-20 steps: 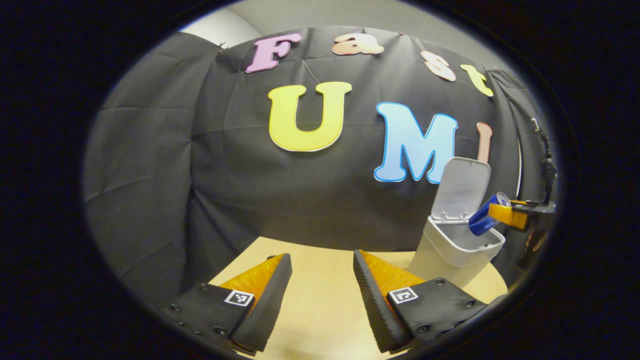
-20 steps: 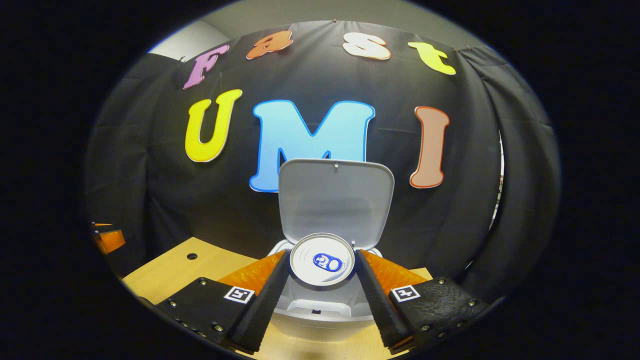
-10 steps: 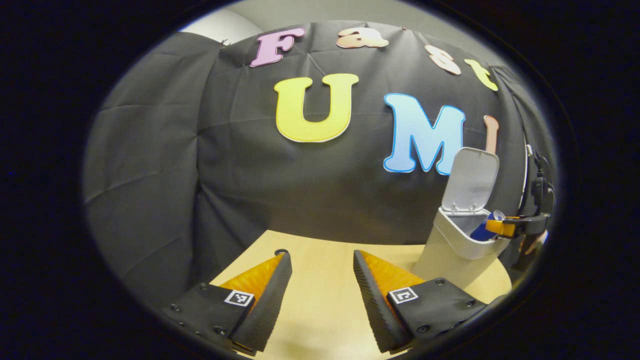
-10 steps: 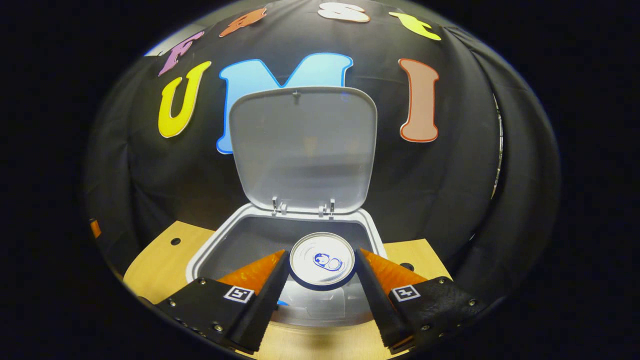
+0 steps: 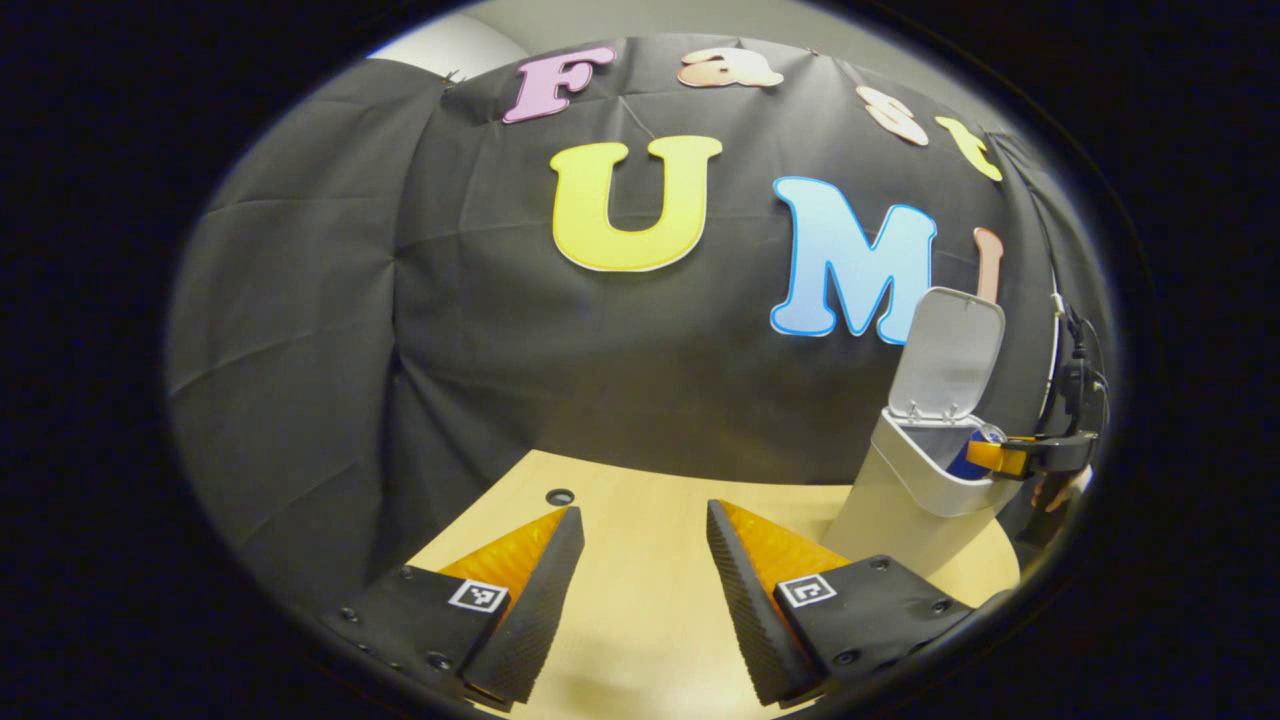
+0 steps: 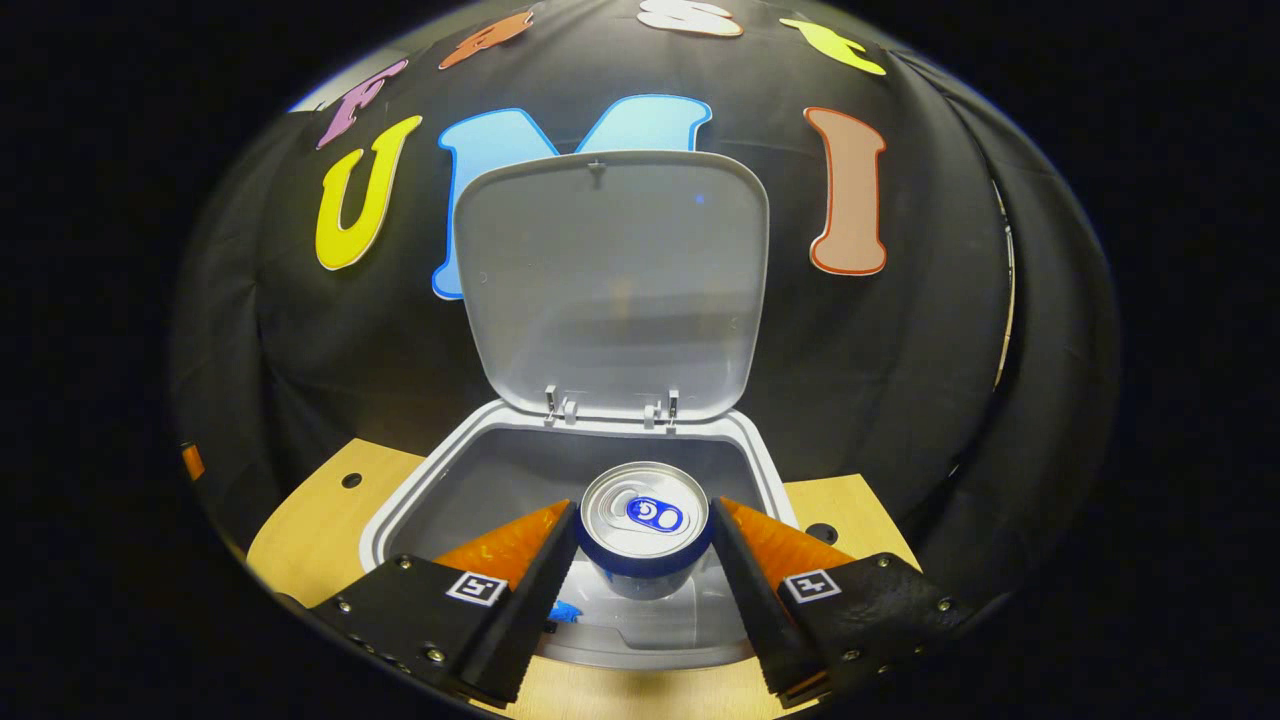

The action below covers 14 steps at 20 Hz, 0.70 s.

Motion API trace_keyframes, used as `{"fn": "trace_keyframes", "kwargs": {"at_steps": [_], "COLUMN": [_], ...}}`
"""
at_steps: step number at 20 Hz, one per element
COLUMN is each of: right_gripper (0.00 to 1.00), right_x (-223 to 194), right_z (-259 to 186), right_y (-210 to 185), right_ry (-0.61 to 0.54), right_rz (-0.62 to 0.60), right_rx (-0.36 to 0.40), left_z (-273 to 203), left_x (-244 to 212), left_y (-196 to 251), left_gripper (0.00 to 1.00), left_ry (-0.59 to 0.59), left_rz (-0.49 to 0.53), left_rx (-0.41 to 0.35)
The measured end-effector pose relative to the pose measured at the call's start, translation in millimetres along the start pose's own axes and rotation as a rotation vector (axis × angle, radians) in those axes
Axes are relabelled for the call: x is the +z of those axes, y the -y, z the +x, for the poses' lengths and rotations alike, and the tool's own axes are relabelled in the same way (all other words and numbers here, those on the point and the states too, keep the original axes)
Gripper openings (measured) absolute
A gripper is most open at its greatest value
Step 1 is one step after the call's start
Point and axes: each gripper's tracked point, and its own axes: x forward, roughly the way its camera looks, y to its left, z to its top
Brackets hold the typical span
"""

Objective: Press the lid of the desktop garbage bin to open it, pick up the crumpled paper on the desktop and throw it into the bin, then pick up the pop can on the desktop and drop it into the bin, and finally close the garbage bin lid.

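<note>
1. The pop can (image 6: 644, 530) is clamped across its sides by the right gripper (image 6: 642, 560), inside the mouth of the open bin (image 6: 420, 480)
2. It is probably light, thin-walled and slick, so a gentle mid-body hold suits
3. The left gripper (image 5: 636, 590) is held open over the table (image 5: 640, 500)

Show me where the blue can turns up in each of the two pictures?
Left gripper view: the can is far right, tipped into the bin's open mouth.
Right gripper view: the can is low centre, between the right tool's fingers.
Shared landmark: the raised lid.
</note>
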Motion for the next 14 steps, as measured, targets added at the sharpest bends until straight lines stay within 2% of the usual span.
{"fn": "trace_keyframes", "kwargs": {"at_steps": [14], "right_gripper": [0.86], "right_x": [29.5], "right_z": [-11.6], "right_y": [-4.1], "right_ry": [0.061], "right_rz": [-0.002], "right_rx": [-0.009], "left_z": [3.2], "left_x": [-2.8], "left_y": [6.4], "left_gripper": [0.82], "left_ry": [-0.011], "left_rz": [0.0], "left_rx": [-0.027]}}
